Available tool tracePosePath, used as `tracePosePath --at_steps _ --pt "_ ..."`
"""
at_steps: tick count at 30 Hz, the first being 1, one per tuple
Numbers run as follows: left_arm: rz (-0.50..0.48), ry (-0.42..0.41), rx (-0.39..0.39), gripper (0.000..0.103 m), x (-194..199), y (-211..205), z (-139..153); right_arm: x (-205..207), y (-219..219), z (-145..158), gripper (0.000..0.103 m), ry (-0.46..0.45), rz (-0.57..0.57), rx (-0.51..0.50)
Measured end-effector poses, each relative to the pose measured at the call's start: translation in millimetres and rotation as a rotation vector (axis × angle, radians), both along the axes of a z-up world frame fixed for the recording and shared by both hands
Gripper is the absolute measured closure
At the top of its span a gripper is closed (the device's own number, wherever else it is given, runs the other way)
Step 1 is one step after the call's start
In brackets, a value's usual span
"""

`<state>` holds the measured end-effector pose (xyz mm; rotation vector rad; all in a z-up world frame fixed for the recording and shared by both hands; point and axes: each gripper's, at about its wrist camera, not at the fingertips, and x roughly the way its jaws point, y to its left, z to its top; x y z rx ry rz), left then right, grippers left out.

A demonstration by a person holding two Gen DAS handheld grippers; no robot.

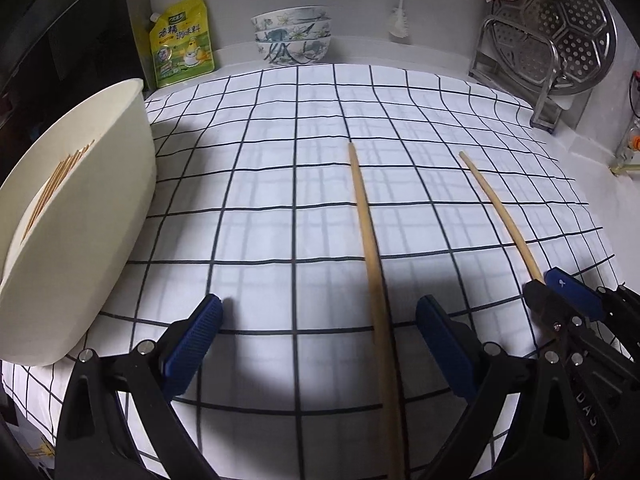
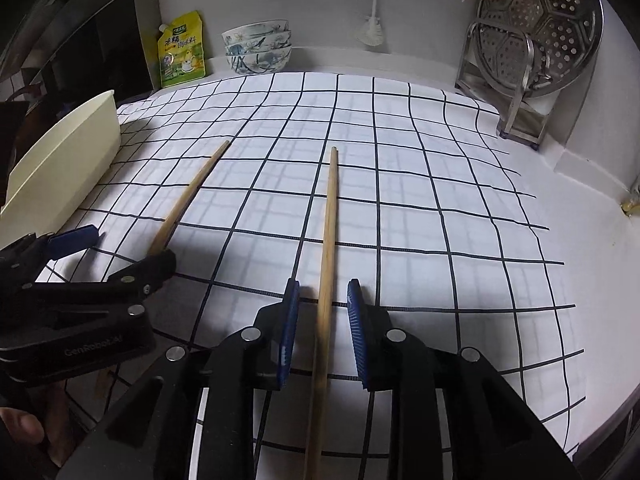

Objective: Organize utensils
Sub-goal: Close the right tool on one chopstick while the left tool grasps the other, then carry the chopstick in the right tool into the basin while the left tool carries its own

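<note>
Two wooden chopsticks lie on the checked cloth (image 1: pixel 280 184). My left gripper (image 1: pixel 320 340) is open, its jaws wide apart around one chopstick (image 1: pixel 370 248), which passes near the right-hand finger; it also shows in the right wrist view (image 2: pixel 188 196). My right gripper (image 2: pixel 324 328) is open with its jaws close on either side of the other chopstick (image 2: pixel 329 232), not touching it; this chopstick shows in the left wrist view (image 1: pixel 500 208). A cream tub (image 1: pixel 80 216) at the left holds several chopsticks (image 1: pixel 56 180).
Stacked patterned bowls (image 1: pixel 294 36) and a yellow seasoning pouch (image 1: pixel 180 44) stand at the back by the wall. A metal rack with a perforated steamer plate (image 1: pixel 560 28) stands at the back right. A brush (image 1: pixel 398 26) hangs on the wall.
</note>
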<state>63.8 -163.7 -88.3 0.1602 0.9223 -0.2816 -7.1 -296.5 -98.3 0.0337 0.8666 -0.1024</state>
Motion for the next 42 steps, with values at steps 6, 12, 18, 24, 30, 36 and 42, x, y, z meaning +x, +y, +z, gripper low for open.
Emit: tracePosePath --at_steps 6,12,18,24,30,36,42 --pt "-0.038 0.000 -0.012 0.048 -2.4 -7.5 6.1 -1.3 6.5 0.2 0.096 -0.001 0.024 -0.016" --pt "-0.053 0.055 -0.066 0.096 0.4 -3.8 10.0 -2.8 3.3 0.9 0.097 -0.008 0.023 0.024" --pt "-0.064 0.076 -0.099 0.096 -5.5 4.3 15.0 -3.8 -4.3 3.7 0.097 -0.005 0.000 0.113" --pt "-0.074 0.024 -0.135 0.096 -11.3 21.0 43.0 -7.1 3.7 20.0 0.097 -0.038 -0.010 0.158" --pt "-0.017 -0.056 -0.194 0.096 -6.8 65.7 83.1 7.0 32.6 51.8 0.097 -0.103 0.026 0.191" --pt "0.072 -0.132 -0.196 0.096 5.7 130.0 116.0 41.0 88.5 86.2 0.097 -0.167 0.138 0.211" --pt "0.208 -0.183 -0.133 0.095 26.6 201.9 128.2 83.1 161.1 104.3 0.097 -0.177 0.279 0.219"
